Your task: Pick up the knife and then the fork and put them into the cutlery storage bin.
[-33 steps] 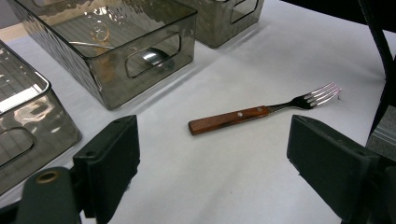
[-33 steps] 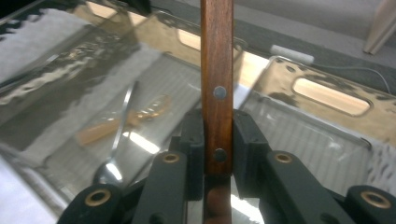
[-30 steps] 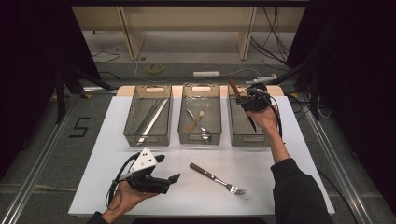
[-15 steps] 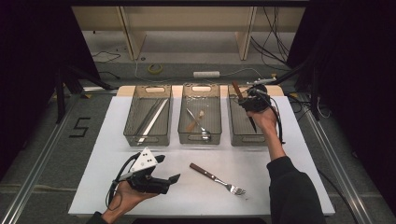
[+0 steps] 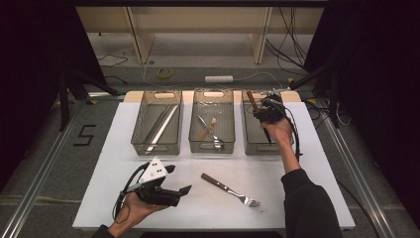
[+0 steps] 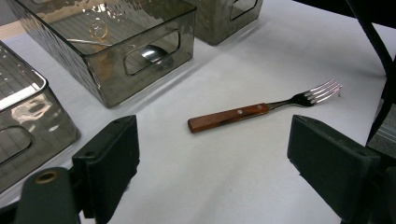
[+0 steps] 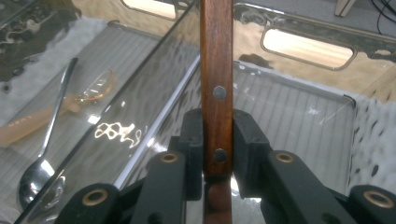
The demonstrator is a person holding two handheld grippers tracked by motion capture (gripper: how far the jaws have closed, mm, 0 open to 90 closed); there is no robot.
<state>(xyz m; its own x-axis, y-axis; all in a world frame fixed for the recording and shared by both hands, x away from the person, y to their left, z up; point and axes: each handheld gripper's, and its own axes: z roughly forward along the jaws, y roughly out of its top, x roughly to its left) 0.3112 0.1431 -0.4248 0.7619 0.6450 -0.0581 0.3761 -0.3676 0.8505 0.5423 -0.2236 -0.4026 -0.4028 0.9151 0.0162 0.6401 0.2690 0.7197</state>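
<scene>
Right tongs [image 5: 267, 110] dropped lower over right bin [image 5: 257, 144], clamped on wooden handle [image 7: 216, 70]; left tongs [image 6: 212, 163] spread wide near fork [image 6: 261, 111]

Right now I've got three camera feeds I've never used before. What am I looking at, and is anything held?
No robot: a person holds two hand tools with tongs. The high view looks down on a white table; each other camera rides on one tool, looking along its jaws. Three clear bins stand in a row, and a wooden-handled fork lies loose in front. The left tongs are open, aimed at that fork. The right tongs are clamped on a wooden utensil handle above the right bin; its working end is hidden. The middle bin holds spoons.
</scene>
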